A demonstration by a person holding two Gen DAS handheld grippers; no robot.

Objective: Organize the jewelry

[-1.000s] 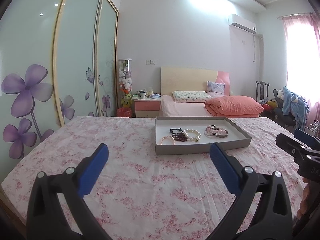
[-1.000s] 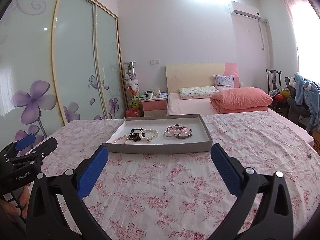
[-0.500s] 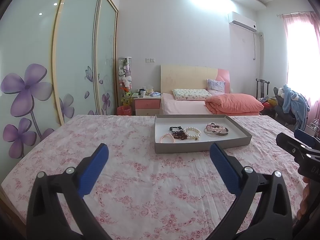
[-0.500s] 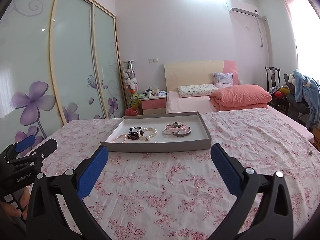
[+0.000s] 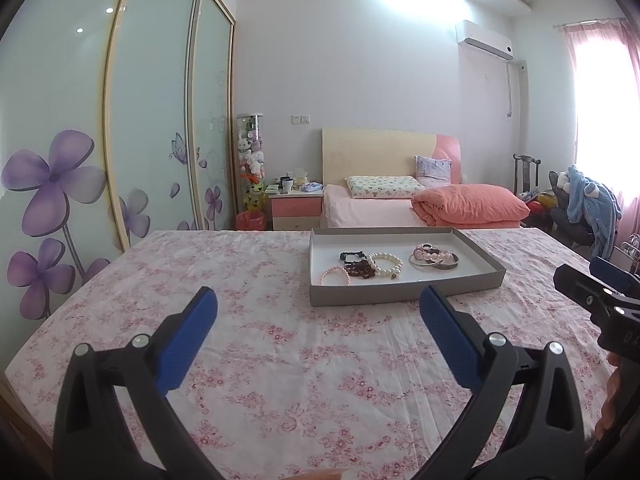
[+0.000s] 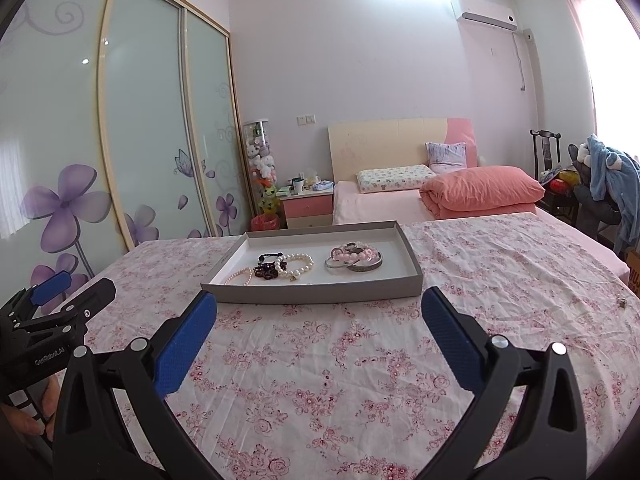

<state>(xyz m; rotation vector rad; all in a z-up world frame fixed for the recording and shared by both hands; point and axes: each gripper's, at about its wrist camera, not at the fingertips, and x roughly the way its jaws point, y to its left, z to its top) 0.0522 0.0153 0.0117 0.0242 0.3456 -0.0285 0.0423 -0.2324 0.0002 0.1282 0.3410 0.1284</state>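
Observation:
A shallow grey tray [image 5: 400, 294] [image 6: 312, 294] sits on the pink floral tablecloth ahead of both grippers. In it lie a pink bead bracelet [image 5: 335, 276] [image 6: 240, 277], a dark bead bracelet [image 5: 362, 269] [image 6: 269, 271], a white pearl bracelet [image 5: 386, 264] [image 6: 298, 265], and a pile of pink beads and silver bangles [image 5: 434, 259] [image 6: 354, 258]. My left gripper [image 5: 318, 316] is open and empty, short of the tray. My right gripper [image 6: 320, 316] is open and empty, just before the tray's near wall.
The floral-covered table [image 5: 260, 352] spreads wide around the tray. Beyond it stand a bed with an orange quilt [image 5: 468, 204], a nightstand [image 5: 296, 210], and sliding wardrobe doors [image 5: 120, 140] on the left. A chair with blue clothing [image 5: 588, 208] stands at right.
Both views have tilted slightly, so the tray sits a little higher in the frames. Both grippers stay open and the jewelry has not moved.

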